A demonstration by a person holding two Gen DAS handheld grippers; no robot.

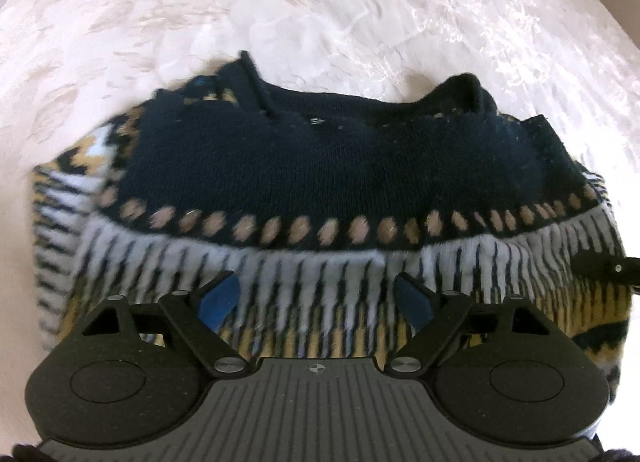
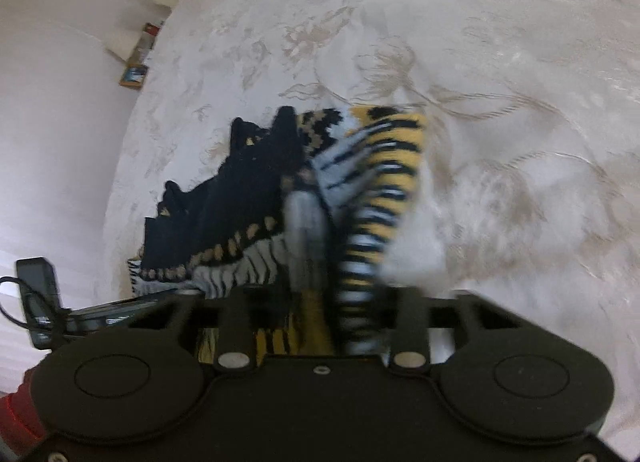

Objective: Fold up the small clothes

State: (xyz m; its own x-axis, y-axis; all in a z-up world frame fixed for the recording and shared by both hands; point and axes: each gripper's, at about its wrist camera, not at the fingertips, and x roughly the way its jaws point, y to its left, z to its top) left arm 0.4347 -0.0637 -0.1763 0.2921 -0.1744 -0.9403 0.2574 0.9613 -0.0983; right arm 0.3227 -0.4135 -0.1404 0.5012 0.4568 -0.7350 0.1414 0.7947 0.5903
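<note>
A small knit sweater (image 1: 312, 165), navy at the top with white, black and yellow stripes below, lies on a white bedspread (image 1: 320, 13). My left gripper (image 1: 316, 302) hovers over its striped lower part with both blue-padded fingers spread wide and nothing between them. In the right wrist view the sweater (image 2: 224, 213) lies ahead and to the left, and a striped yellow, white and black part of it (image 2: 380, 189) rises up into my right gripper (image 2: 320, 302). The view is blurred, but the fingers look closed on that fabric.
The white embroidered bedspread (image 2: 480, 101) spreads all around the sweater. The left gripper's body and cable (image 2: 40, 294) show at the left edge of the right wrist view. A white bedside unit with small items (image 2: 140, 45) stands beyond the bed's far left edge.
</note>
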